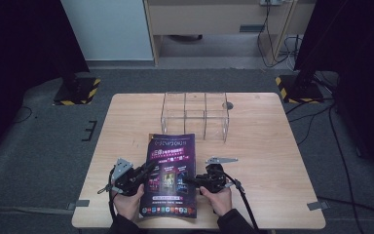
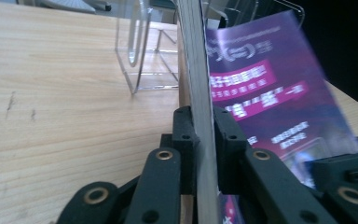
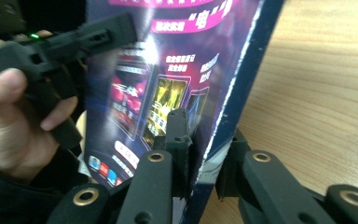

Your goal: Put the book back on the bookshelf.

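Purple magazine (image 1: 171, 174), long axis toward clear organizer (image 1: 195, 115); both grippers clamp its edges

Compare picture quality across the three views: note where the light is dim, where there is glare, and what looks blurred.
High view: dim overall, dark curtains at both sides, magazine fairly sharp. Left gripper view: bright table, the magazine's far cover blurred, clear organizer soft. Right gripper view: white glare on the glossy cover, the person's hand blurred.

magazine (image 1: 171, 170): glossy paper cover | table (image 1: 268, 161): matt pale wood | organiser (image 1: 195, 115): clear smooth plastic
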A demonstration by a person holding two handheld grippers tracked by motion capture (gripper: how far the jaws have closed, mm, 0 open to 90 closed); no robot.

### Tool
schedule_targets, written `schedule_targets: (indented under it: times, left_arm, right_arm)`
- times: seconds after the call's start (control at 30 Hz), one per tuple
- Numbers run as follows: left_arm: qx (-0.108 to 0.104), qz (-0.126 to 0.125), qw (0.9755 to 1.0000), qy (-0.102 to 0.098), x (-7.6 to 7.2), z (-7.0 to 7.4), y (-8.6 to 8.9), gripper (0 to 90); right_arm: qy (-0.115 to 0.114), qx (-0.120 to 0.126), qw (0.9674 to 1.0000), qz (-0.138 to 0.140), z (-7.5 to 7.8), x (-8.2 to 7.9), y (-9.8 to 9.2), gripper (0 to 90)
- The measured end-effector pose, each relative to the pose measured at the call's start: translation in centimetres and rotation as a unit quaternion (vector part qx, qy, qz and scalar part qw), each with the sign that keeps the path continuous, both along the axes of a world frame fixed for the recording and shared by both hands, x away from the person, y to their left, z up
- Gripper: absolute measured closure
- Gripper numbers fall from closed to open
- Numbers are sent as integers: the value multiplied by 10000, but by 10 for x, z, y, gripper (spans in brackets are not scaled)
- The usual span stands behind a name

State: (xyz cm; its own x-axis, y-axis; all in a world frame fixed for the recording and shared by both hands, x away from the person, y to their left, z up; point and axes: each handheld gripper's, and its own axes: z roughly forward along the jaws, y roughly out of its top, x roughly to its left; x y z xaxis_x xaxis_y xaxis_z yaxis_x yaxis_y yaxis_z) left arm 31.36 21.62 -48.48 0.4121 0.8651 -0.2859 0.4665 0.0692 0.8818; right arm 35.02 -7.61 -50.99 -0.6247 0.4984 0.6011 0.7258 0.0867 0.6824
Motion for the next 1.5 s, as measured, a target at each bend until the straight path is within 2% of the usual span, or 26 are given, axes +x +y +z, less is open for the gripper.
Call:
schedule_targets:
  times: [0.2, 0.5, 0.63, 0.7, 0.77, 0.93, 1.03, 1.1, 1.13, 1.27, 1.4, 1.5]
  left_arm:
    - [-15, 43, 10000, 85, 3, -4, 2, 726]
    - [-310, 72, 9994, 117, 8, -11, 8, 520]
    - [-297, 120, 9993, 169, 10, -13, 9, 430]
    - [-138, 210, 9996, 119, 10, -14, 9, 393]
    - [-85, 239, 9996, 129, 10, -16, 10, 354]
    - [207, 441, 9987, 157, 12, -20, 14, 297]
    - [361, 523, 9974, 329, 14, -24, 16, 276]
    - [507, 561, 9961, 452, 16, -28, 17, 264]
    - [537, 588, 9955, 506, 17, -30, 18, 264]
    - [604, 707, 9935, 659, 19, -34, 21, 248]
    - [848, 794, 9901, 788, 22, -38, 23, 236]
    - [1109, 805, 9862, 928, 24, -42, 24, 231]
  right_arm:
    - [-115, 79, 9999, -3, 7, -2, -3, 820]
    - [-402, 166, 9990, 33, 26, -5, -8, 843]
    - [-471, 234, 9986, 102, 32, -7, -8, 844]
    - [-522, 244, 9983, 131, 35, -9, -7, 843]
    - [-602, 195, 9979, 123, 39, -10, -7, 843]
    - [-759, 309, 9966, 74, 50, -10, -12, 844]
    - [-886, 347, 9955, 33, 60, -11, -14, 844]
    - [-1061, 331, 9938, -31, 71, -11, -15, 844]
    - [-1061, 331, 9938, -31, 71, -11, -15, 844]
    - [-1295, 352, 9909, -146, 84, -10, -17, 844]
    - [-1611, 247, 9860, -349, 97, -10, -18, 843]
    - [-1783, 241, 9823, -519, 105, -8, -21, 843]
